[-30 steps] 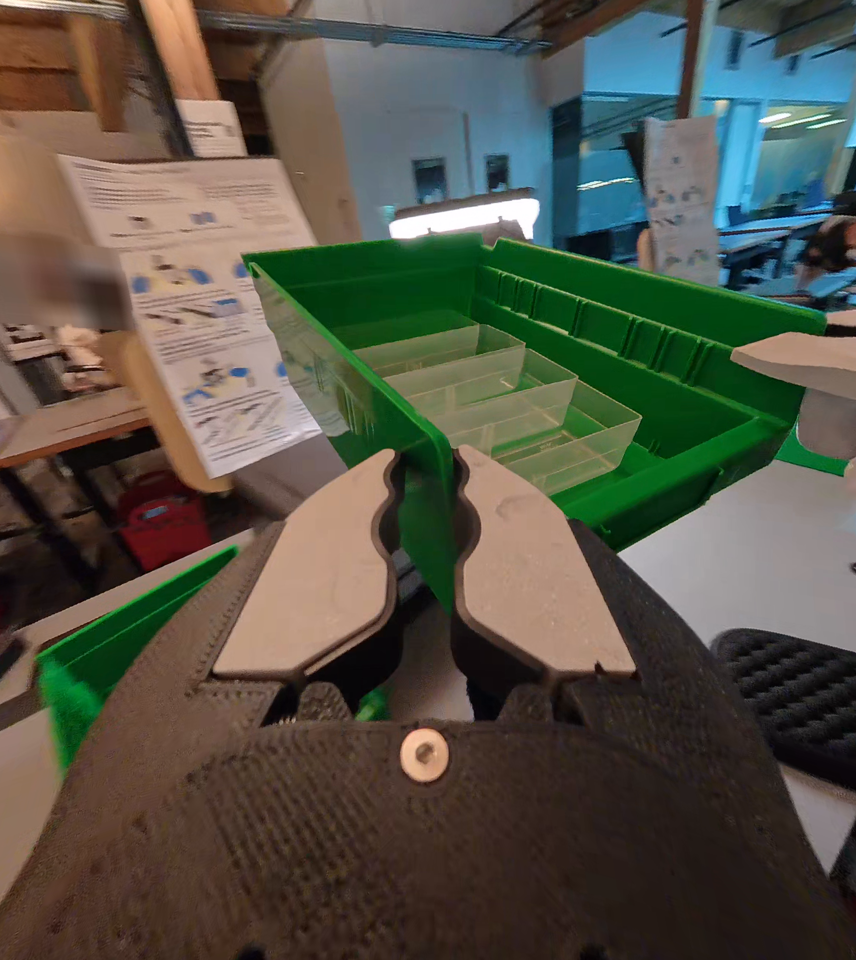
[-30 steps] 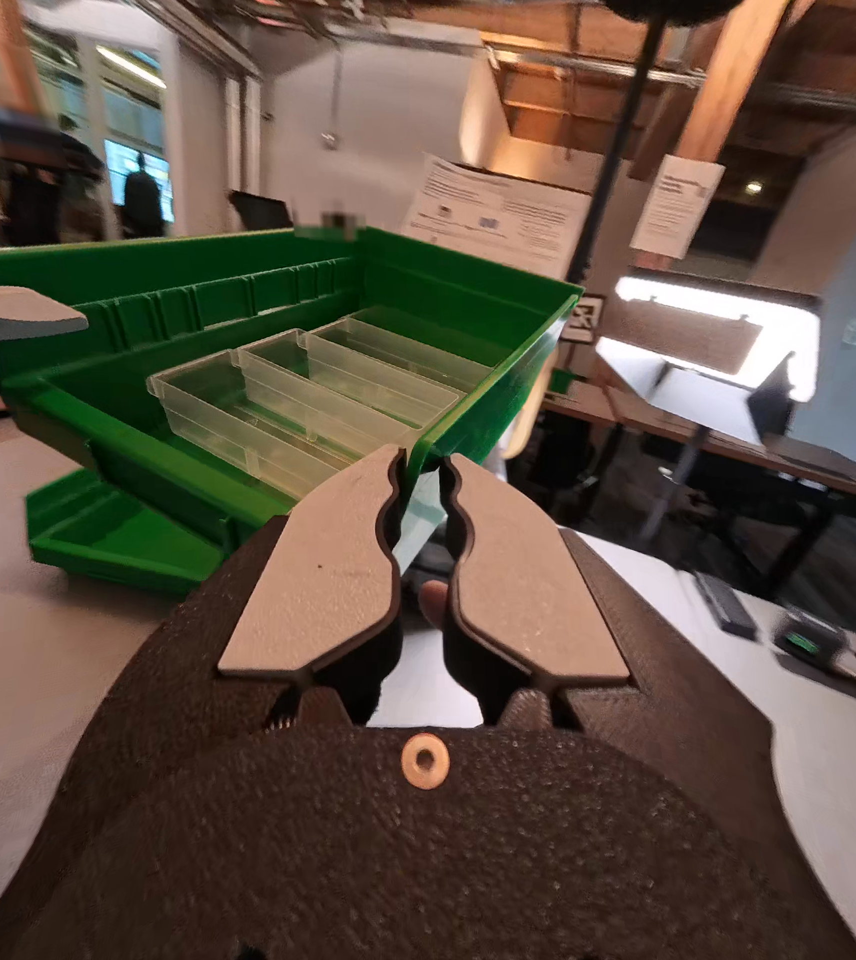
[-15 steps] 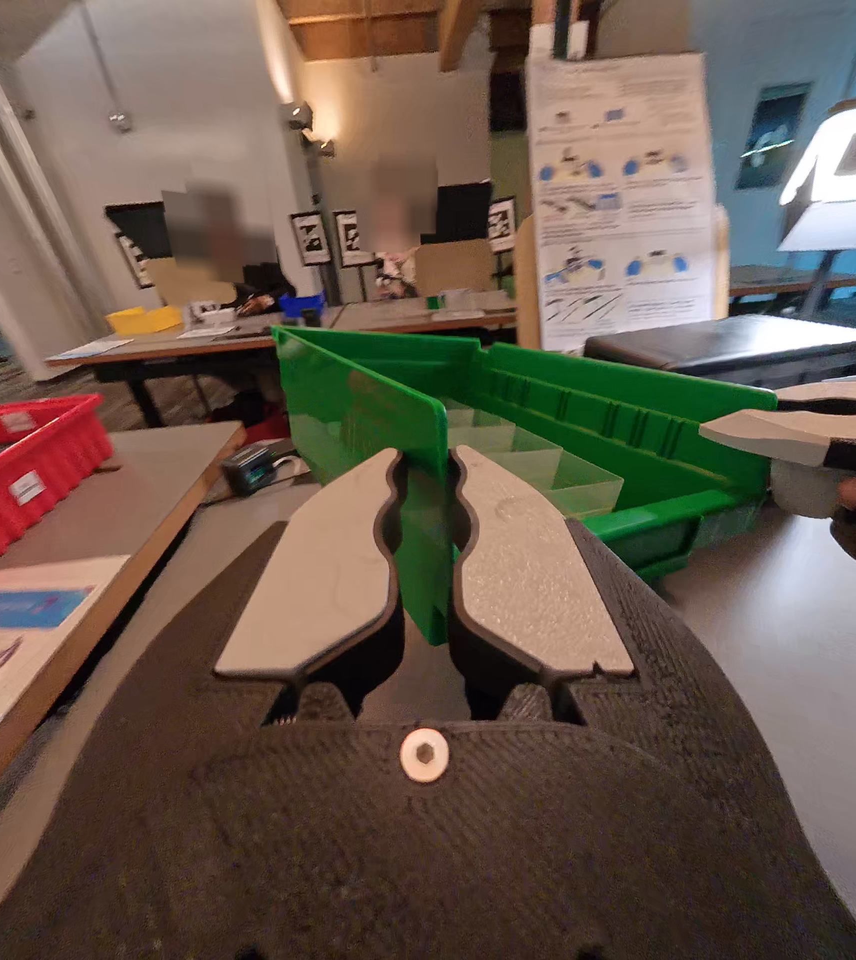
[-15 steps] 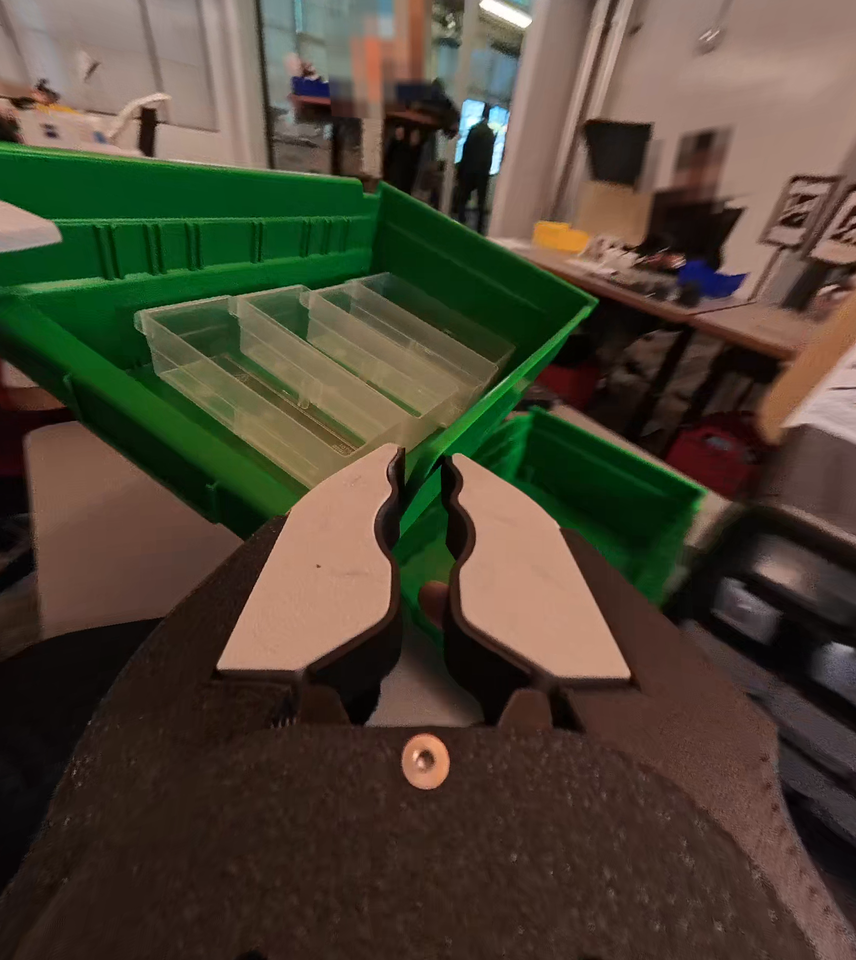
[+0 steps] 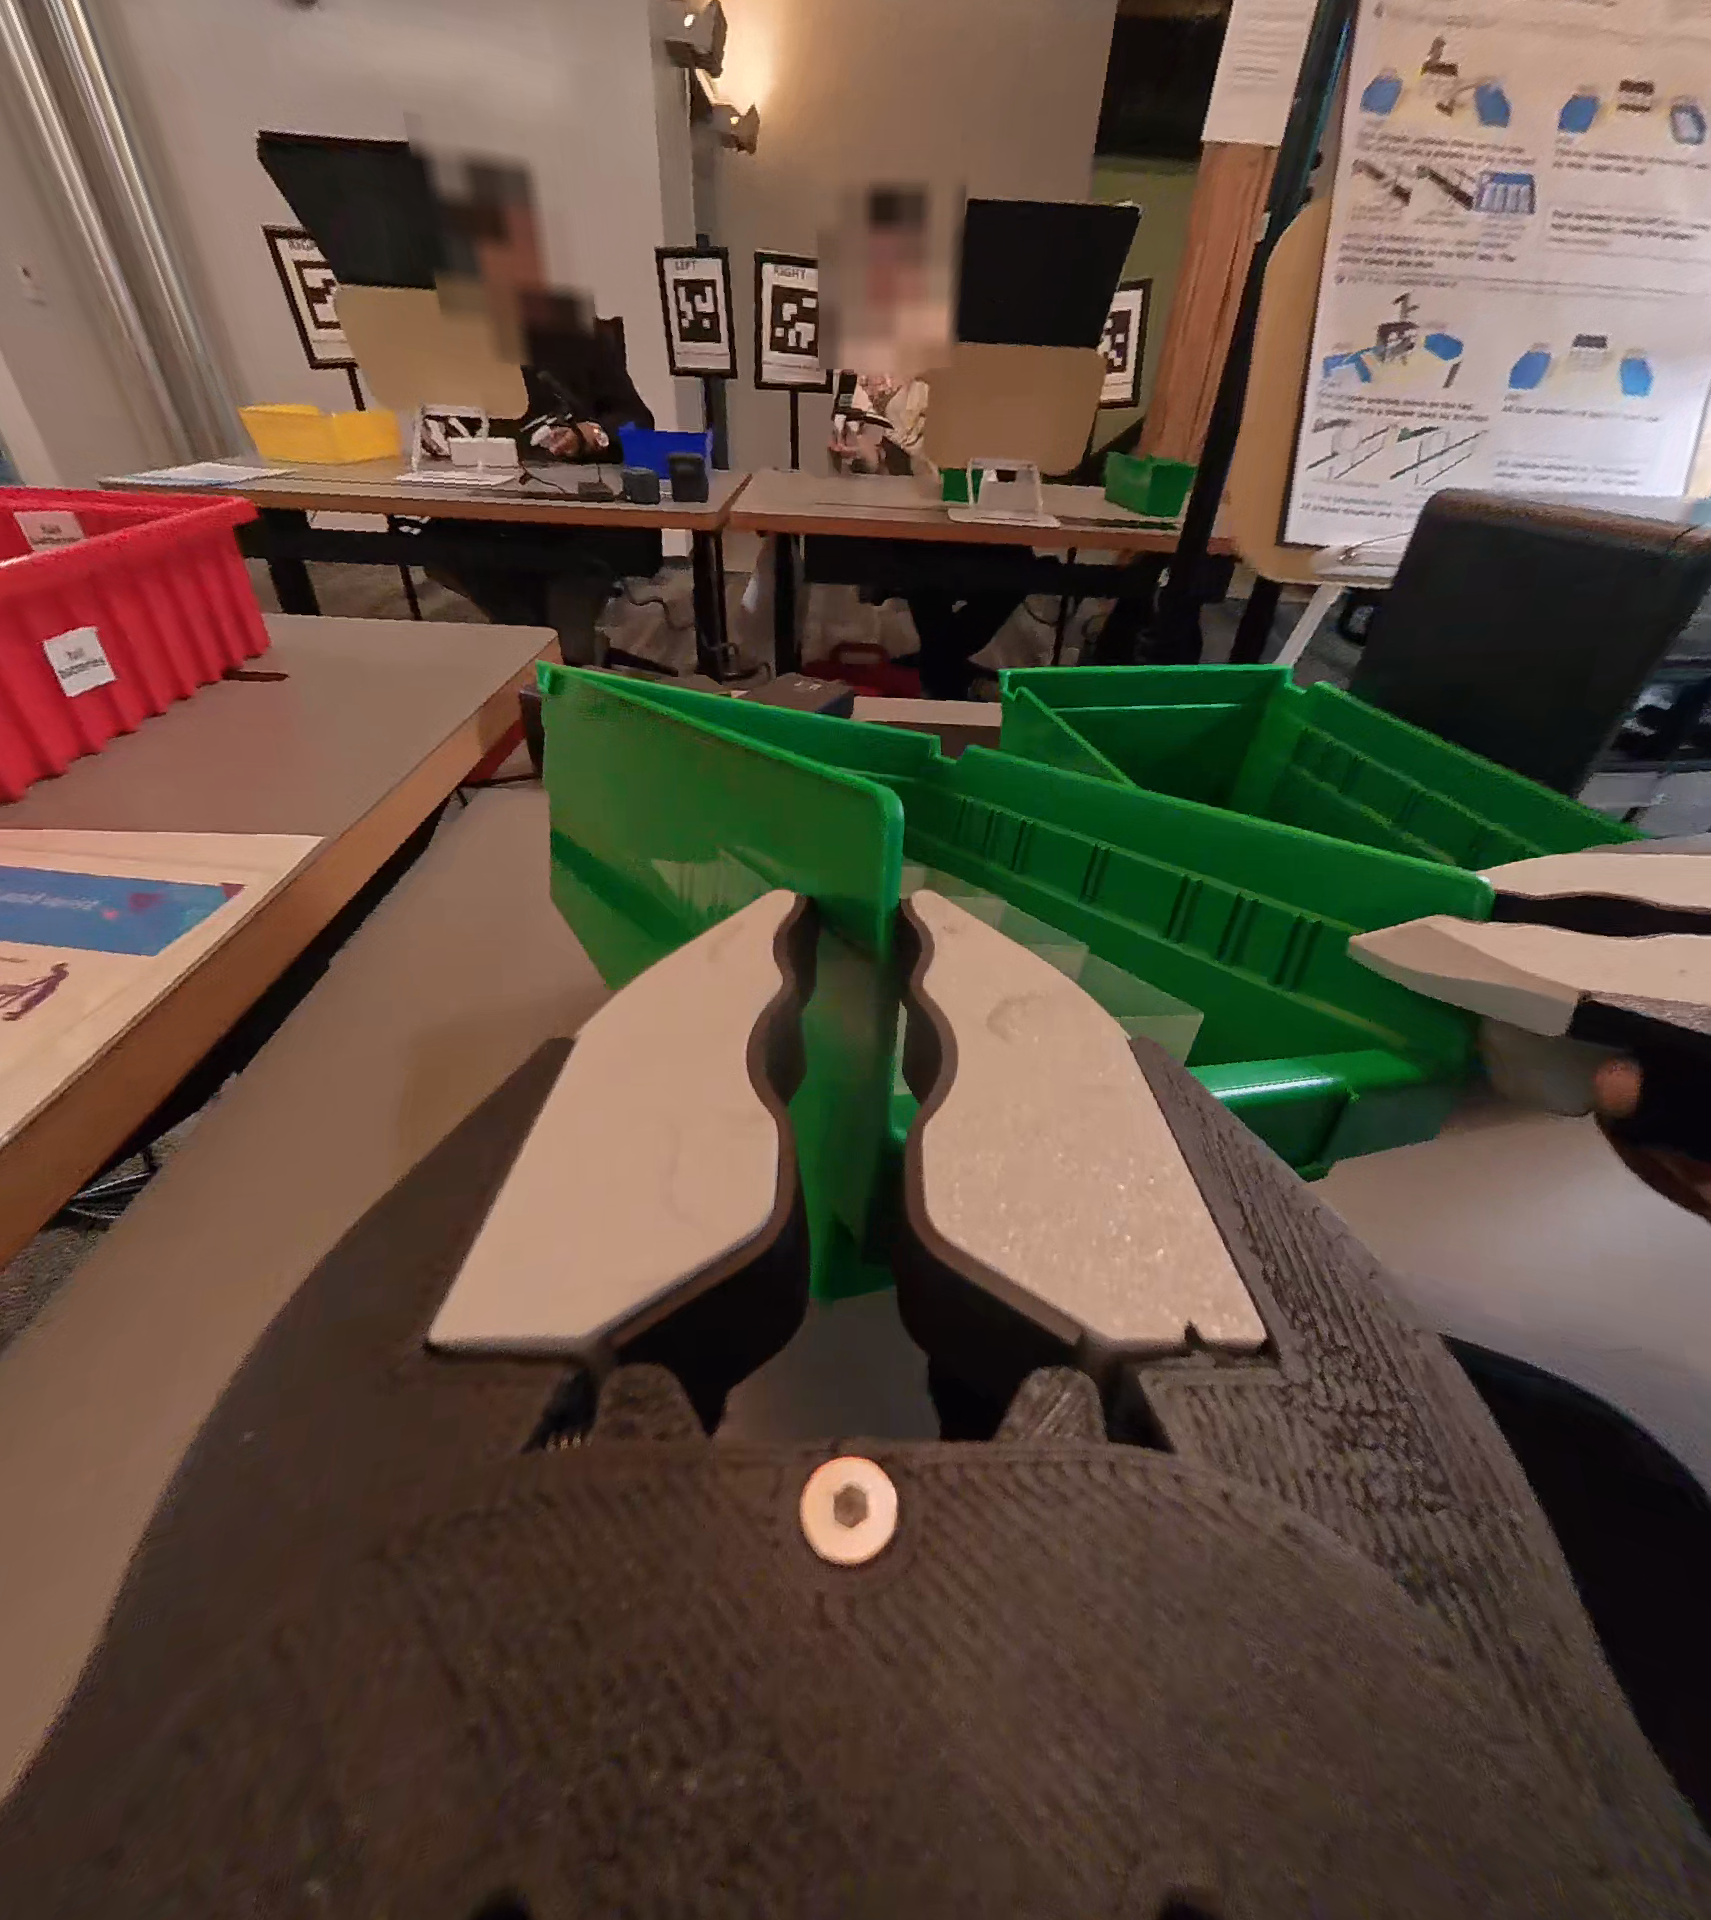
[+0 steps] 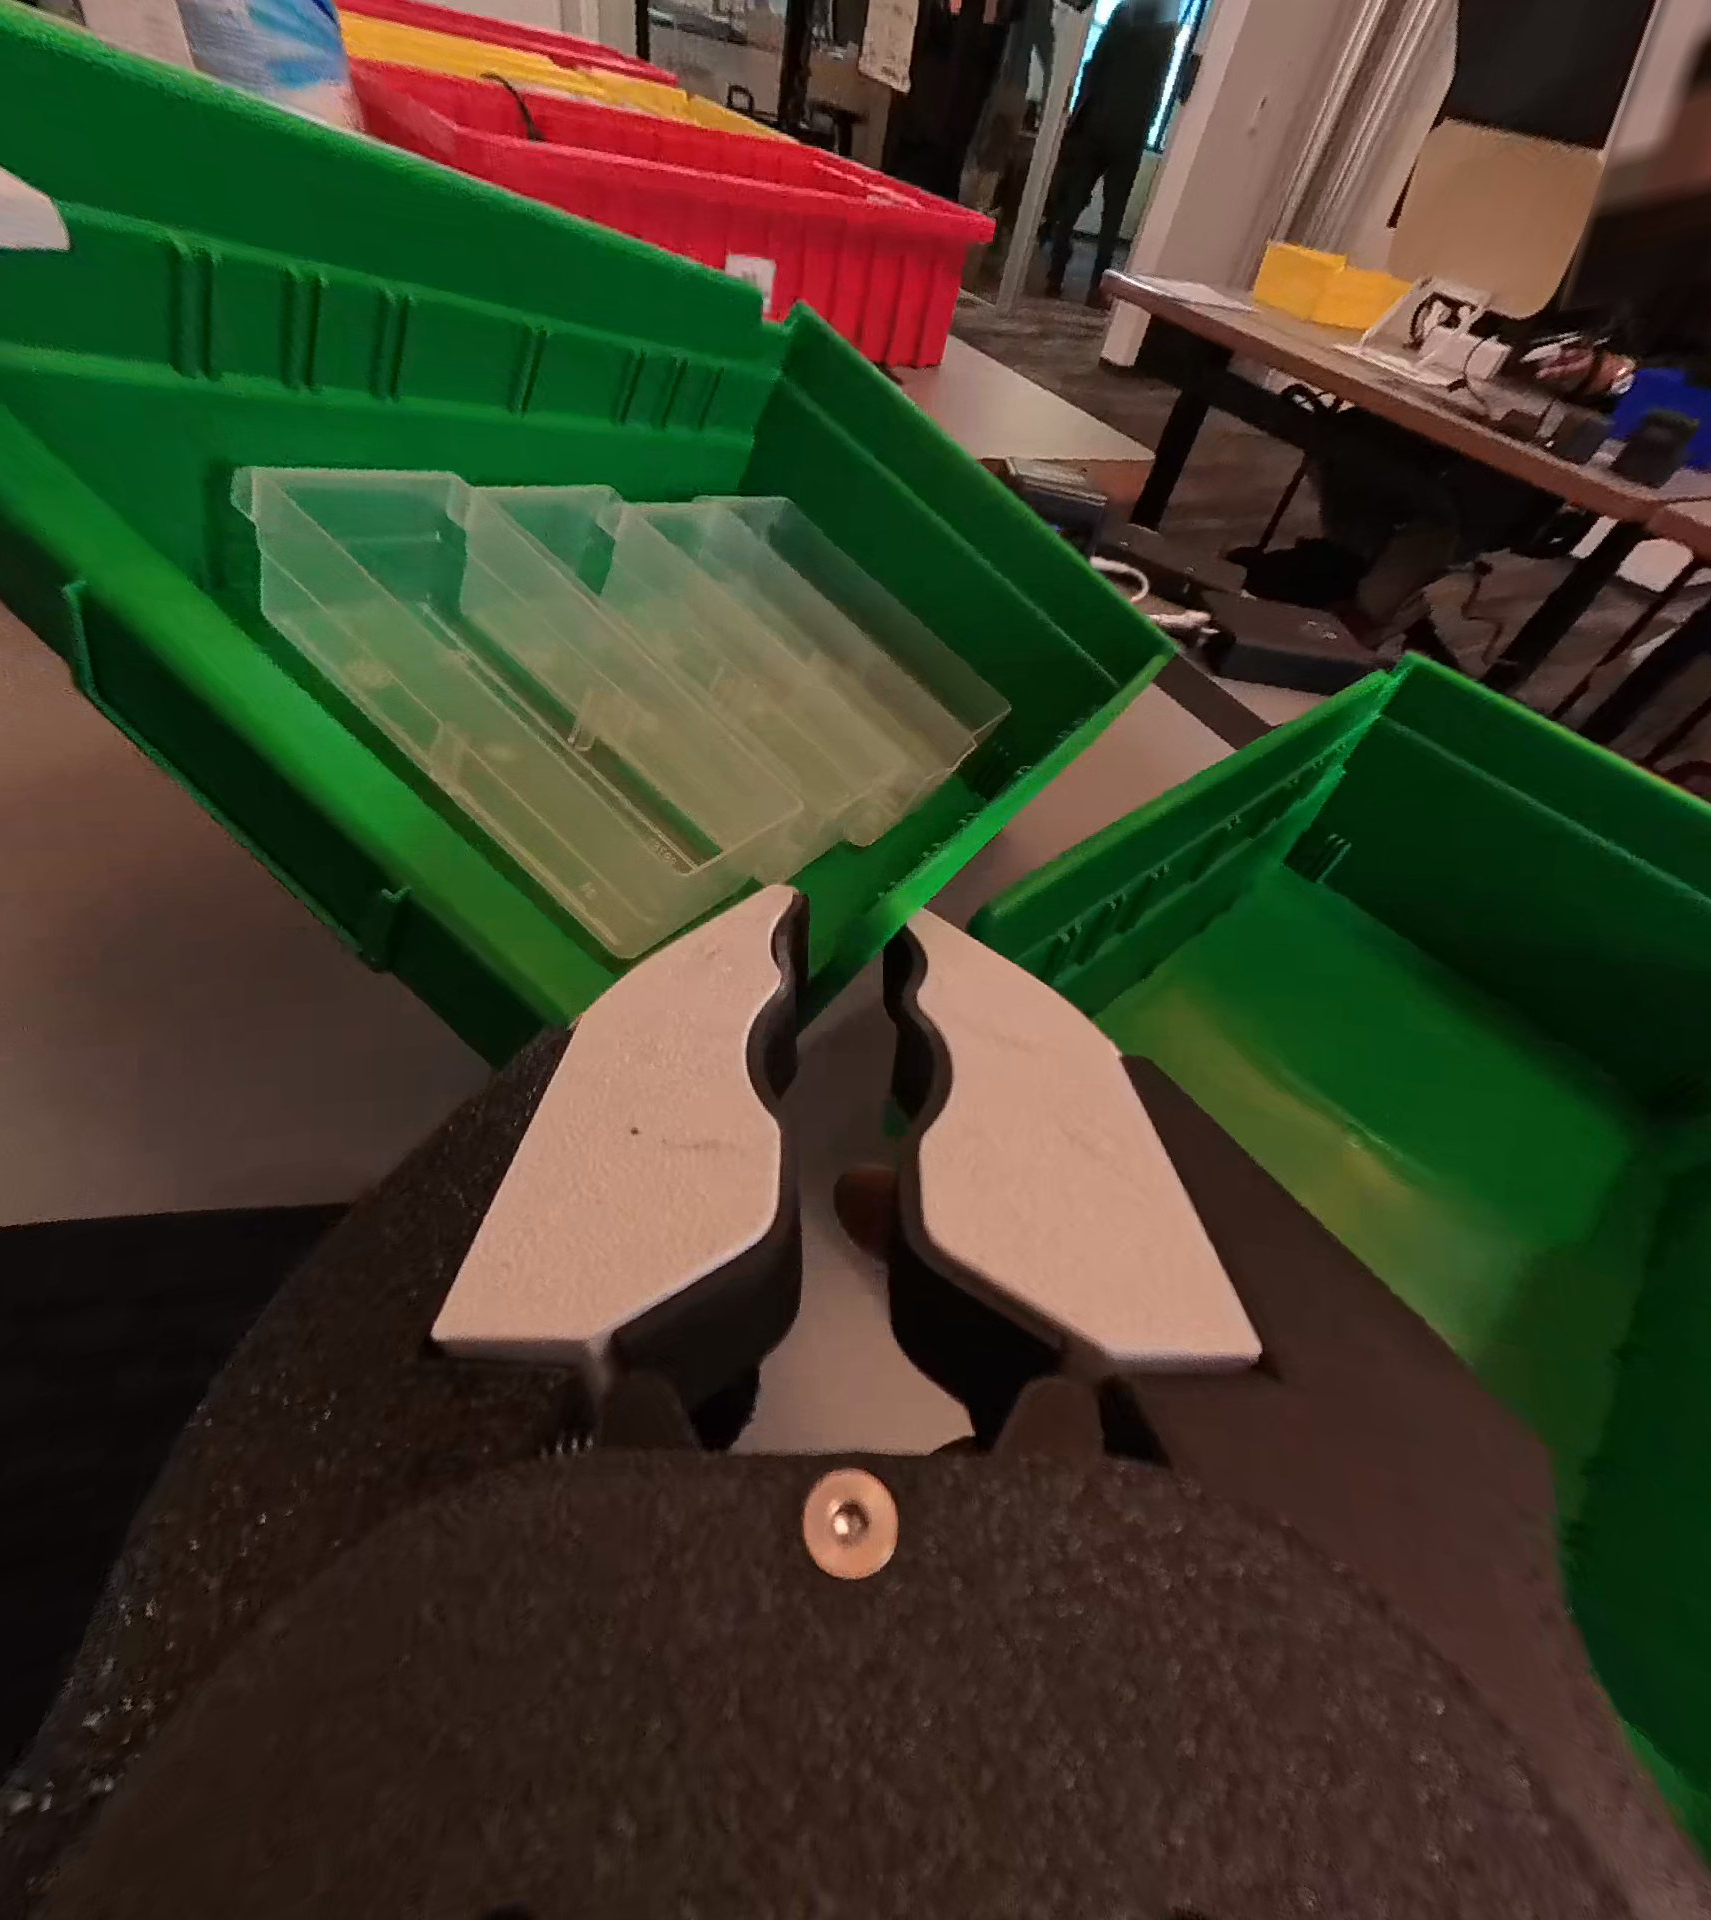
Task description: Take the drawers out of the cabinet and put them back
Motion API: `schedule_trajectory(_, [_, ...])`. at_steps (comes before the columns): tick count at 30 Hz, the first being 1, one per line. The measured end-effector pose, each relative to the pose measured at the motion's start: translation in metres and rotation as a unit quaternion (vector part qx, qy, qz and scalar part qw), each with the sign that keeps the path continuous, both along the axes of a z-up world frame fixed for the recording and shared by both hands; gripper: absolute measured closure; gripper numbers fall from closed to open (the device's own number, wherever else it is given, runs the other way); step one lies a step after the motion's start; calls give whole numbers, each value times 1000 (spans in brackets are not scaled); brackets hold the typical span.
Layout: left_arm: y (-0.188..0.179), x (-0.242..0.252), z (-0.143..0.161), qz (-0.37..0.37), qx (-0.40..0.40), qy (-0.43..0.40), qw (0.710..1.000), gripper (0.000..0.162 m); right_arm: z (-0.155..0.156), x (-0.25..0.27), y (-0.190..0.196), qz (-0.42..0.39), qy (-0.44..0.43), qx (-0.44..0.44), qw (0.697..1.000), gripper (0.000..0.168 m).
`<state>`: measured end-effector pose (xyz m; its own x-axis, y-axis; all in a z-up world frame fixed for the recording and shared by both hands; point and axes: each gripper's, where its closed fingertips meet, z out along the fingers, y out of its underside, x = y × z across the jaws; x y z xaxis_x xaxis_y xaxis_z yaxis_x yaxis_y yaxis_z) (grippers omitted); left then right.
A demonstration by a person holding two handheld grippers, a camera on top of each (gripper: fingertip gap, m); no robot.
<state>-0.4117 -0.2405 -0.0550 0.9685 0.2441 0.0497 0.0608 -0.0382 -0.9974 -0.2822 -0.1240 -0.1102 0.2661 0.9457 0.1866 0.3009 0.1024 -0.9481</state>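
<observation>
Two handheld grippers hold a green bin tilted above a grey table.

The left gripper (image 5: 853,925) clamps the green bin (image 5: 726,800) by one end wall; the right gripper (image 6: 843,935) pinches its opposite wall. Four clear plastic drawers (image 6: 622,686) lie side by side inside it. A second, empty green bin (image 6: 1453,935) sits just beside, and a red bin (image 5: 51,644) stands on a neighbouring table.

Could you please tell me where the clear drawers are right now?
In the right wrist view, the clear drawers lie side by side inside the green bin, left of a second green bin.
</observation>
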Motion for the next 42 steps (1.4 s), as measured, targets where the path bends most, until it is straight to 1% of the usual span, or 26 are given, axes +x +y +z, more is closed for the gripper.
schedule_trajectory(2, [4, -5, -9, 8, 3, 10, 1000, 148, -5, -3, 4, 5, -1, 10, 1000, 154])
schedule_trajectory(5, [12, -14, -26, 13, 21, -10, 1000, 147, -22, -7, 8, 27, -49, 18, 998, 150])
schedule_trajectory(7, [18, -20, -47, 17, -4, -31, 999, 149, -32, -4, 7, 53, -85, 23, 995, 147])
schedule_trajectory(9, [24, -24, -69, 23, -41, -45, 998, 151, -31, 8, 5, 88, -99, 42, 990, 147])
schedule_trajectory(11, [27, -26, -88, 25, -76, -57, 995, 153, -26, 27, 10, 114, -120, 77, 983, 138])
schedule_trajectory(12, [27, -27, -94, 24, -83, -63, 994, 153, -26, 38, 20, 110, -145, 97, 979, 131])
schedule_trajectory(14, [27, -26, -97, 13, -89, -72, 993, 151, -29, 60, 44, 105, -206, 130, 964, 118])
schedule_trajectory(16, [24, -26, -94, 5, -97, -65, 993, 148, -41, 78, 64, 114, -273, 148, 944, 108])
schedule_trajectory(19, [16, -28, -68, 28, -88, -9, 996, 136, -69, 91, 88, 125, -372, 194, 899, 99])
schedule_trajectory(21, [17, -15, -51, 18, -97, 47, 994, 130, -96, 94, 98, 133, -435, 215, 864, 101])
schedule_trajectory(22, [20, -5, -45, 3, -107, 72, 992, 126, -106, 92, 104, 129, -455, 233, 850, 114])
schedule_trajectory(23, [25, 6, -43, -15, -124, 96, 988, 122, -110, 89, 108, 126, -461, 254, 841, 137])
schedule_trajectory(25, [34, 25, -48, -55, -163, 137, 976, 115, -109, 85, 109, 134, -465, 275, 831, 139])
schedule_trajectory(27, [42, 38, -54, -88, -185, 161, 965, 113, -103, 84, 106, 133, -463, 276, 832, 139])
schedule_trajectory(30, [48, 48, -70, -129, -217, 152, 956, 108, -89, 90, 95, 133, -463, 300, 823, 139])
schedule_trajectory(31, [49, 49, -76, -137, -226, 149, 953, 106, -83, 93, 90, 135, -459, 294, 828, 139])
schedule_trajectory(32, [50, 50, -81, -146, -234, 147, 950, 105, -74, 94, 83, 136, -446, 280, 839, 139])
schedule_trajectory(33, [51, 52, -87, -155, -241, 146, 947, 104, -63, 95, 76, 138, -433, 269, 849, 139])
schedule_trajectory(36, [51, 58, -102, -173, -267, 163, 934, 101, -30, 102, 59, 146, -410, 277, 857, 139])
schedule_trajectory(38, [50, 60, -110, -182, -293, 183, 921, 99, -6, 111, 41, 160, -381, 272, 869, 139])
schedule_trajectory(42, [49, 59, -125, -193, -343, 228, 890, 98, 46, 152, -4, 215, -310, 232, 896, 139])
